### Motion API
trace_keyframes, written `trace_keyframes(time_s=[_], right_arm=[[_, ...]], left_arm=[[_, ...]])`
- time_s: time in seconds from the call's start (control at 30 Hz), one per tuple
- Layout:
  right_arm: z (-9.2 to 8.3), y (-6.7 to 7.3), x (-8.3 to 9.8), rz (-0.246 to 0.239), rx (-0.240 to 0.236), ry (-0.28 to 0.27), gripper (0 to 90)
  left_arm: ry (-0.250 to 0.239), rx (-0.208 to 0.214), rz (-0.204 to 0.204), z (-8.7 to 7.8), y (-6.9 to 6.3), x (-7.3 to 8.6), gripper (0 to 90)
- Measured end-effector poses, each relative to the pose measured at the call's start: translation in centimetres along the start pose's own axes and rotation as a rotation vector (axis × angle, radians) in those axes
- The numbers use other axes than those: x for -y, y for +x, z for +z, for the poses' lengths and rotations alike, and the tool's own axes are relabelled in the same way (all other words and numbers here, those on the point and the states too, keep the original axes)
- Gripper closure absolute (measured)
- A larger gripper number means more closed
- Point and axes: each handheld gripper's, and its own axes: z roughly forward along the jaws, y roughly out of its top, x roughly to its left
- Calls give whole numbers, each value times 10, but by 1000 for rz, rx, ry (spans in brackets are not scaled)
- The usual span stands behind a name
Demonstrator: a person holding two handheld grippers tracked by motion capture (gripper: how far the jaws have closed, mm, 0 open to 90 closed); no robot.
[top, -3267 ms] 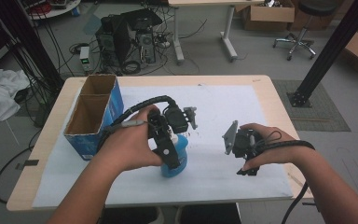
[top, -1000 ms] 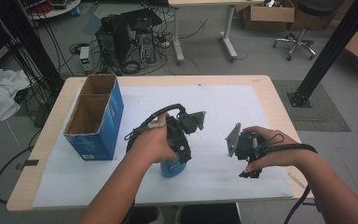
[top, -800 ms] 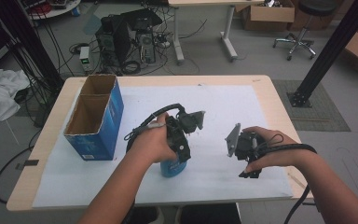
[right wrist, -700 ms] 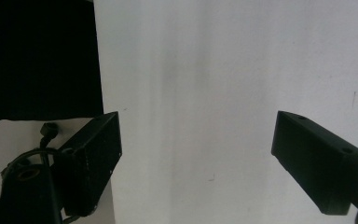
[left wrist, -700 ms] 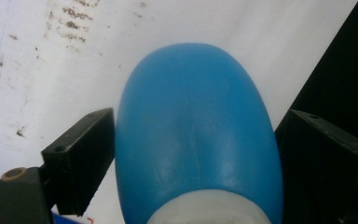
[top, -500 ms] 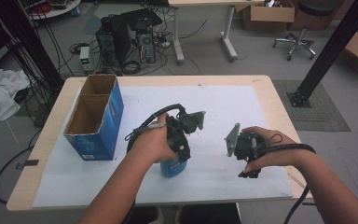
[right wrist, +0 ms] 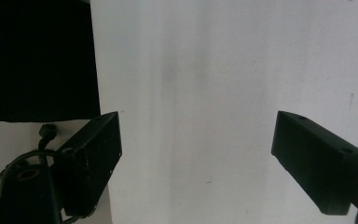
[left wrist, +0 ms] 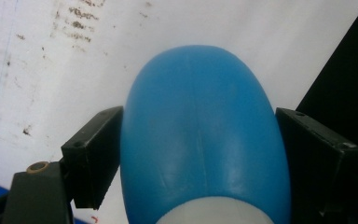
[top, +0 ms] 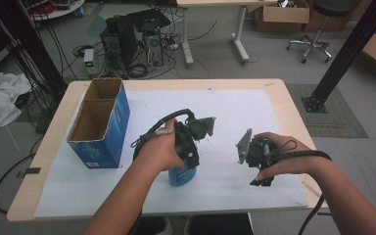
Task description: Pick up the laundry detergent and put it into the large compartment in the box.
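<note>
My blue bottle (top: pixel 181 175) stands upright on the white sheet, low and centre in the high view, its rounded body glossy.

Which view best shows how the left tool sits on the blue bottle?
The left gripper view: the blue bottle sits between the left tool, both pads against its sides. In the high view the hand hides most of the bottle. The right gripper view shows white paper.

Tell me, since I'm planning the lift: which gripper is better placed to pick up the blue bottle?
Left. The left gripper has just been closing, pads touching the blue bottle; the right gripper stands open over bare white paper.
</note>
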Motion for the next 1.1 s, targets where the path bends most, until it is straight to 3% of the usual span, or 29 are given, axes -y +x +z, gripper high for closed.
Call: trace_keyframes(time_s=[0.63,0.83,1.1], right_arm=[[2,-1,-1,-2,-4,-7,160],[4,-1,-1,-2,-5,-8,160],[3,-1,0,1,-6,-13,160]], left_arm=[[6,-10,3,-1,1,0,281],[7,-5,-9,0,0,-1,346],[34,-33,-2,0,-2,-2,374]])
